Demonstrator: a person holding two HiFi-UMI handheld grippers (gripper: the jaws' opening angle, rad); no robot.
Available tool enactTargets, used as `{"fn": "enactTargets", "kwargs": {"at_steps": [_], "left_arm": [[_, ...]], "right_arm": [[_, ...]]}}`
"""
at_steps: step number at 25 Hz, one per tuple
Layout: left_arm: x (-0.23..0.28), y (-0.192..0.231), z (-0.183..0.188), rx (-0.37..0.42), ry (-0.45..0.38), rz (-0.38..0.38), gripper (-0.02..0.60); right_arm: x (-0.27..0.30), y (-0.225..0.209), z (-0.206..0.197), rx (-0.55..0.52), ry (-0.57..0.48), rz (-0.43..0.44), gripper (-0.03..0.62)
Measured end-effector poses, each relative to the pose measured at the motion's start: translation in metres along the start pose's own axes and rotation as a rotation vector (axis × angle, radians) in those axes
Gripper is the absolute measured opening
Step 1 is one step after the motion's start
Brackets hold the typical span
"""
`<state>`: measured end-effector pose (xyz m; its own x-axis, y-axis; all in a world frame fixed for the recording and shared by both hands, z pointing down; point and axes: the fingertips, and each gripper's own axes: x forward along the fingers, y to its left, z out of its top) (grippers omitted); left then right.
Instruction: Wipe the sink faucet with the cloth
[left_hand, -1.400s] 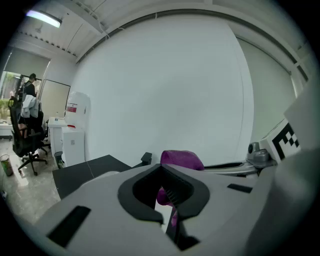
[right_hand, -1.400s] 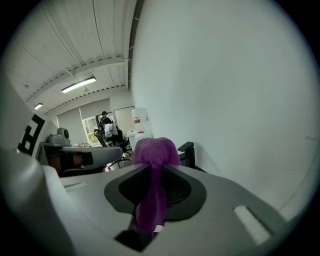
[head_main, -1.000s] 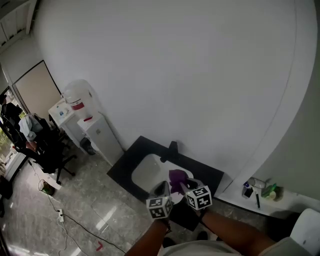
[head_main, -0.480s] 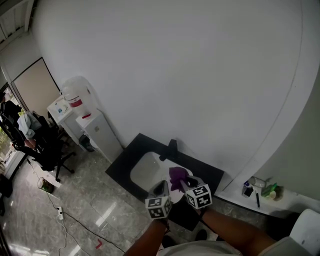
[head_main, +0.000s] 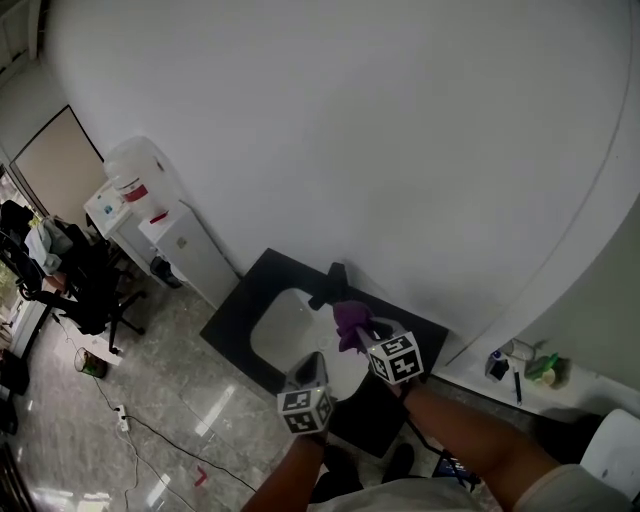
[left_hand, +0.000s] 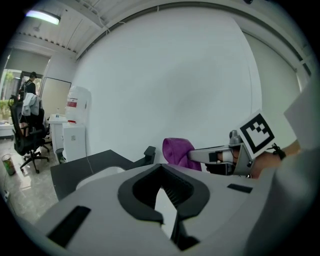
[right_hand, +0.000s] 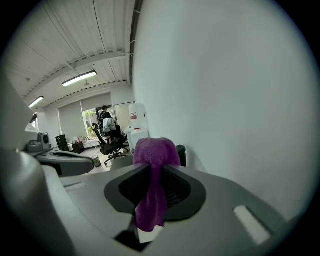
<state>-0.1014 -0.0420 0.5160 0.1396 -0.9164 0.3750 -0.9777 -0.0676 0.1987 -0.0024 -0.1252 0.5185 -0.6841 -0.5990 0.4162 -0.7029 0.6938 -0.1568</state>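
Note:
A black faucet (head_main: 330, 283) stands at the back of a white sink (head_main: 280, 335) set in a black counter (head_main: 235, 315). My right gripper (head_main: 358, 330) is shut on a purple cloth (head_main: 350, 322), which hangs just in front of and right of the faucet, apart from it. In the right gripper view the cloth (right_hand: 152, 165) bulges out past the jaws, with the faucet (right_hand: 181, 155) right behind it. My left gripper (head_main: 312, 370) hovers over the sink's near edge, shut and holding nothing. In the left gripper view the cloth (left_hand: 178, 152) and faucet (left_hand: 149, 152) show ahead.
A plain white wall rises behind the counter. A water dispenser (head_main: 150, 200) and white cabinet stand to the left, with office chairs (head_main: 90, 290) beyond. Cables (head_main: 150, 430) lie on the glossy floor. Small bottles (head_main: 520, 368) sit on a ledge at the right.
The right gripper has carried the cloth up and away from me, closer to the faucet. The left gripper has dropped back toward the counter's near edge.

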Motion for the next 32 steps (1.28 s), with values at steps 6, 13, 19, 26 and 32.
{"fn": "enactTargets", "kwargs": {"at_steps": [6, 13, 19, 26, 32], "left_arm": [[0.031, 0.028, -0.008, 0.006, 0.03, -0.092, 0.005], [0.072, 0.054, -0.022, 0.01, 0.089, -0.152, 0.005], [0.108, 0.057, -0.026, 0.019, 0.107, -0.131, 0.005], [0.119, 0.048, -0.03, -0.006, 0.109, -0.126, 0.005], [0.121, 0.05, -0.033, -0.011, 0.116, -0.123, 0.005]], "right_arm": [[0.059, -0.015, 0.012, -0.013, 0.024, -0.065, 0.071], [0.11, -0.041, 0.021, -0.004, 0.046, -0.118, 0.071], [0.155, -0.072, 0.04, -0.021, 0.072, -0.107, 0.071], [0.19, -0.075, 0.033, -0.073, 0.163, -0.037, 0.071], [0.174, -0.042, -0.004, -0.075, 0.183, 0.031, 0.071]]}}
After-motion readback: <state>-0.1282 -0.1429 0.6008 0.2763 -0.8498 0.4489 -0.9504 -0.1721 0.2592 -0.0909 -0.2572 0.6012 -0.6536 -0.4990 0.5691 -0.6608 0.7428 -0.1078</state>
